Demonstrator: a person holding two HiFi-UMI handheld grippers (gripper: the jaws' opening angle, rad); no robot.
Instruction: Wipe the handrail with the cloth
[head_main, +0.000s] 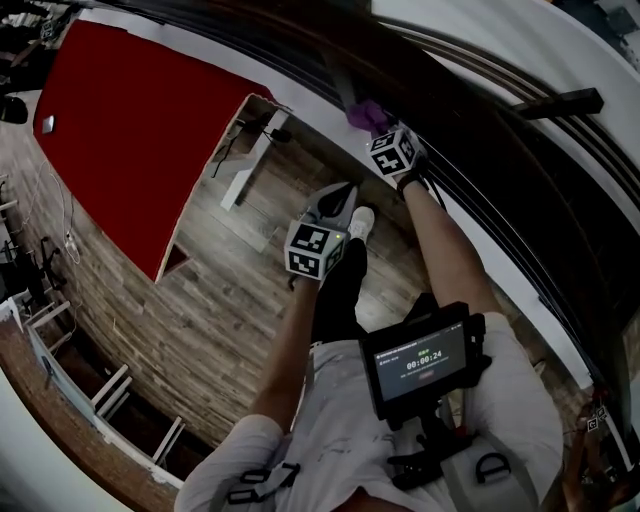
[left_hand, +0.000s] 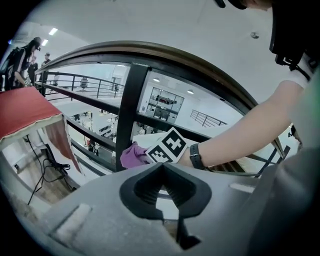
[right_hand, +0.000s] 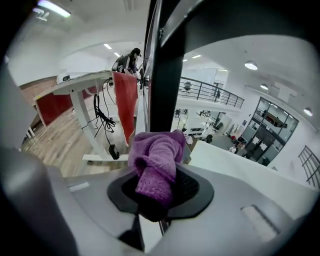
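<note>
The cloth (right_hand: 155, 160) is a purple, nubby, towel-like wad bunched into a loose roll. The right tongs (right_hand: 160, 192) pinch its lower end between dark ribbed pads, so the free fold bulges out ahead of them. It sits right at the dark upright post (right_hand: 167, 75), low on it; it looks pressed against the post's face, though contact is hard to confirm.

The handrail (left_hand: 170, 50) crowns that post well above the cloth. It is a smooth, brown, rounded bar, and thinner dark metal bars cross the post lower down. The post itself is flat-sided, matte and black.

The left tongs (left_hand: 162, 187) hang back from the post on the person's side, pressed together with nothing between them, and take no part in the work.

Judging by this, the wiping is under way on the lower ironwork or only just being set up, and the top bar is not yet reached. The next move likely calls for lifting the wad up the post to the rounded bar. The soft fold would then be laid over its curve and drawn along with a firm pinch, so the cloth does not slip free.

Pale wood-plank floor (head_main: 220, 300) lies on the person's side of the post.
</note>
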